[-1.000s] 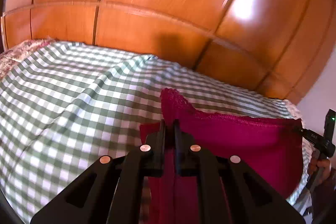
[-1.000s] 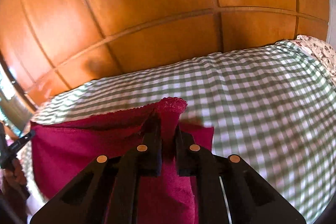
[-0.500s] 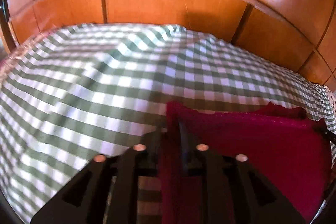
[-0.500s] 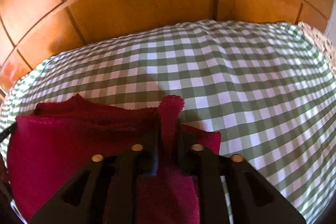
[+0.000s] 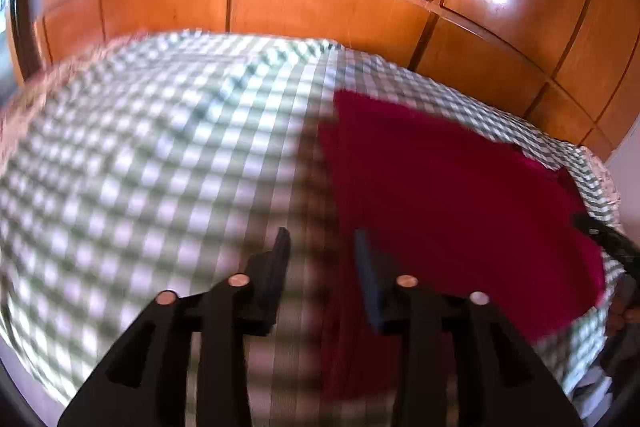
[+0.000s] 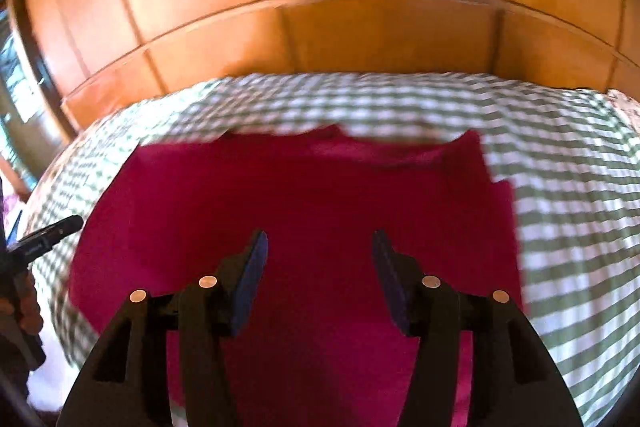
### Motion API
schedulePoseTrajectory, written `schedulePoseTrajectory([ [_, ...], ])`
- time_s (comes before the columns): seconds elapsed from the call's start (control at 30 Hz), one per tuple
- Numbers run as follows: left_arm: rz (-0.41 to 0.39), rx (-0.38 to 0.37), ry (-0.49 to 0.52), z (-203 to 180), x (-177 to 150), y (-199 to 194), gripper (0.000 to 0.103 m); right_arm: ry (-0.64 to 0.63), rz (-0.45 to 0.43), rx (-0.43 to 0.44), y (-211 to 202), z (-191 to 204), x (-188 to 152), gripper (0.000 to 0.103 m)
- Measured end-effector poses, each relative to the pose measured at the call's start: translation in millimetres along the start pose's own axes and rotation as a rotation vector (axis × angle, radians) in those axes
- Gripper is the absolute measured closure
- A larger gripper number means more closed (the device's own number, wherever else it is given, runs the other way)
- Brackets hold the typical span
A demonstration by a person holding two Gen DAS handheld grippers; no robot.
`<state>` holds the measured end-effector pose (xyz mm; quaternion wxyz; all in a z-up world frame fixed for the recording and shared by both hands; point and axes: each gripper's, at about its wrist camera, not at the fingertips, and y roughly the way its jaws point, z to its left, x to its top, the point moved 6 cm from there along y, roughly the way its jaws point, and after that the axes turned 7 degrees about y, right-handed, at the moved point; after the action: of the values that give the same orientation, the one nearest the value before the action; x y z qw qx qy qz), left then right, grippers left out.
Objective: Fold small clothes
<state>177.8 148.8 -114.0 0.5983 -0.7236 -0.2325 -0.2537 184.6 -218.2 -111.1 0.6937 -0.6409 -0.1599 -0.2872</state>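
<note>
A dark red garment (image 5: pixel 448 187) lies spread flat on the green-and-white checked bedcover (image 5: pixel 160 155). My left gripper (image 5: pixel 322 241) is open and empty, above the garment's left edge. In the right wrist view the garment (image 6: pixel 304 195) fills the middle, with a folded edge at its far side. My right gripper (image 6: pixel 320 247) is open and empty, over the garment's near middle. The tip of the right gripper (image 5: pixel 604 235) shows at the right edge of the left wrist view. The tip of the left gripper (image 6: pixel 44 235) shows at the left edge of the right wrist view.
Glossy wooden wardrobe panels (image 6: pixel 320 7) stand close behind the bed. The checked cover (image 6: pixel 572 195) extends to the right of the garment. A floral patterned fabric (image 6: pixel 624 107) lies at the far right corner. A window (image 6: pixel 16 83) is at the left.
Both grippers have opened and let go of the garment's upper corners. The garment has dropped flat onto the bed, and both grippers have pulled back from it.
</note>
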Motion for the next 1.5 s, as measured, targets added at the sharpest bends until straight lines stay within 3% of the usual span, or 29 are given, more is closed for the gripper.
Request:
schedulePoseTrajectory([
  [0.07, 0.021, -0.048, -0.029, 5, -21, -8, 0.065, 0.016, 0.027, -0.012, 14, 2, -12, 0.048],
  [0.23, 0.05, -0.112, -0.027, 4, -54, -16, 0.065, 0.035, -0.031, -0.022, 26, -1, -21, 0.047],
  [0.33, 0.068, -0.037, 0.021, 4, -60, -9, 0.063, 0.008, -0.042, -0.033, 26, 0, -21, 0.046],
  [0.53, 0.056, 0.007, 0.032, 1, -59, -15, 0.064, 0.009, -0.064, -0.015, 26, -2, -23, 0.046],
  [0.63, 0.024, 0.067, 0.05, -5, -53, -30, 0.065, 0.012, -0.064, -0.017, 26, -1, -22, 0.046],
  [0.73, -0.016, 0.11, 0.073, -14, -44, -42, 0.059, 0.022, -0.047, -0.02, 15, 1, -20, 0.044],
  [0.9, -0.049, 0.122, 0.12, -30, -29, -49, 0.054, 0.072, -0.068, -0.017, -20, -17, -23, 0.04],
  [1.13, -0.045, 0.124, 0.155, -41, -25, -43, 0.05, 0.169, -0.114, -0.142, -69, -82, -32, 0.04],
  [1.23, -0.038, 0.122, 0.157, -44, -27, -41, 0.049, 0.202, -0.091, -0.167, -76, -104, -44, 0.04],
  [1.33, -0.031, 0.124, 0.163, -47, -28, -39, 0.049, 0.236, -0.041, -0.132, -73, -112, -58, 0.04],
  [1.37, -0.03, 0.125, 0.164, -47, -28, -38, 0.049, 0.242, -0.03, -0.12, -71, -111, -61, 0.042],
  [1.4, -0.028, 0.125, 0.165, -47, -28, -37, 0.048, 0.244, -0.012, -0.102, -69, -110, -65, 0.05],
  [1.47, -0.023, 0.128, 0.166, -48, -29, -36, 0.048, 0.236, 0.019, -0.094, -64, -107, -69, 0.072],
  [1.5, -0.021, 0.131, 0.167, -48, -29, -35, 0.048, 0.223, 0.02, -0.116, -64, -105, -69, 0.093],
])
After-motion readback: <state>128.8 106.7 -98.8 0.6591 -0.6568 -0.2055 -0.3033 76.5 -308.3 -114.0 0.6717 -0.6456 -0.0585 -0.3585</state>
